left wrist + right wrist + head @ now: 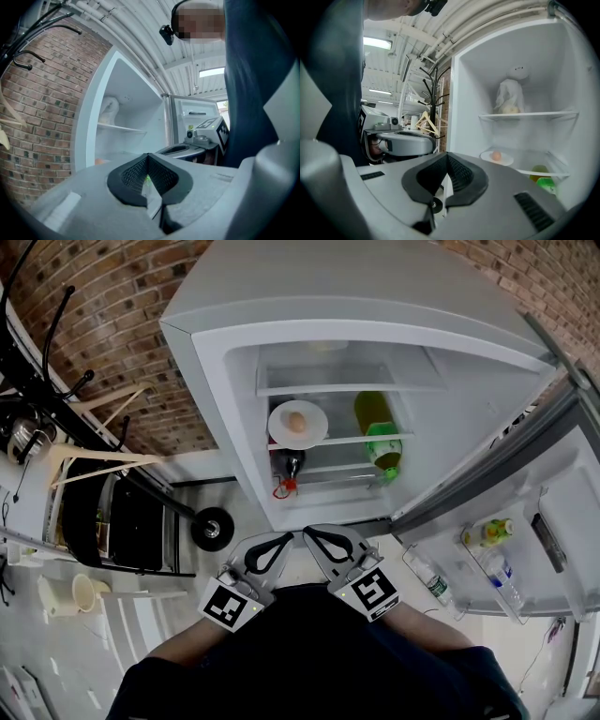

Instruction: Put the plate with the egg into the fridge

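A white plate (298, 424) with a brown egg (296, 422) on it rests on the middle glass shelf of the open fridge (225, 381). The right gripper view shows the same plate (497, 158) and egg (496, 155) on that shelf. My left gripper (288, 538) and right gripper (307, 532) are held side by side close to my body, well in front of the fridge. Both are shut with nothing between their jaws. In their own views the left gripper (149, 157) and right gripper (446, 156) show dark pads pressed together.
A green bottle (380, 442) lies on the right of the same shelf, a dark bottle with a red cap (289, 470) below it. The fridge door (506, 512) stands open at right with bottles in its rack. A coat rack with hangers (94, 427) stands at left.
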